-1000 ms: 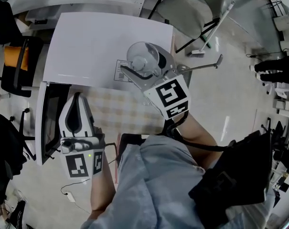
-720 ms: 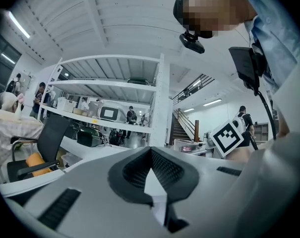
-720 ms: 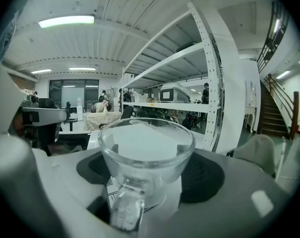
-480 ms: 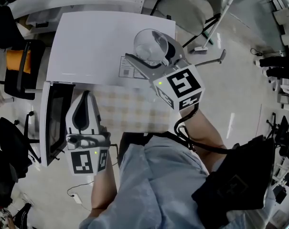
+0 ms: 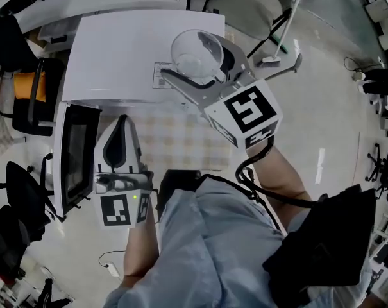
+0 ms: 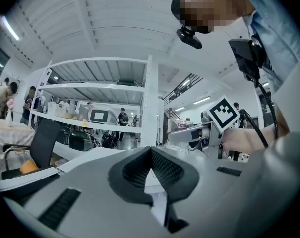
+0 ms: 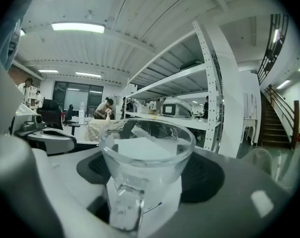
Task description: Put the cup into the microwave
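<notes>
Far left, a chair [image 5: 19, 88] with an orange cushion stands beside the microwave [image 5: 129, 50], whose white top fills the upper middle of my head view. Its door [image 5: 76, 159] hangs swung open on the left, dark window showing. Just right of the door is my left gripper [image 5: 122, 118], pointing toward the microwave. Its own view shows the black pads [image 6: 132, 170] meeting at the tips with nothing between them, so I read it as closed and empty. Right of it, a checked cloth [image 5: 177, 143] covers the table in front of the microwave. Further right comes the cup [image 5: 192, 53], clear glass, sitting in my right gripper [image 5: 197, 61]. The jaws stand fairly wide, clamped on its sides, and in that gripper's view the handle faces the camera with the rim level. From above, the cup overlaps the right front part of the microwave's top and is not inside it. I cannot tell how high over it the cup hangs. The marker cube [image 5: 248, 115] sits behind the cup, toward me. Far right, a mop [image 5: 290, 24] lies on the floor.
</notes>
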